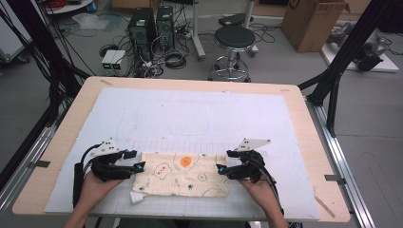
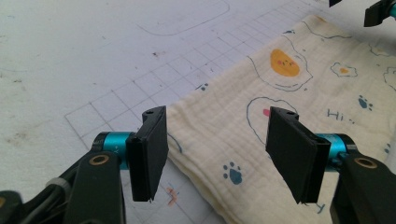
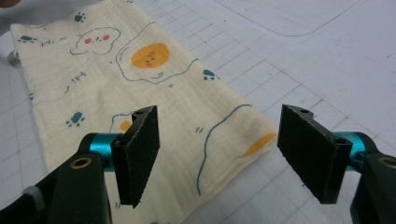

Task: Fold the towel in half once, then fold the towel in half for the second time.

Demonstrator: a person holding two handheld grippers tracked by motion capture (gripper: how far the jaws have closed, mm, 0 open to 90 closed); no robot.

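Left gripper [image 1: 140, 166], right gripper [image 1: 219, 168] both spread (empty); flanking folded cloth [image 1: 183, 175].

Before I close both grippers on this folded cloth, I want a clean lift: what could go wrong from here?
1. The printed cloth lies folded in layers; the left gripper, open at its corner, might pinch only the top layer, so the fold opens.
2. The right gripper is open over the other end's edge; a shallow bite could slip off.
3. Jaws close to the white gridded mat may snag it.
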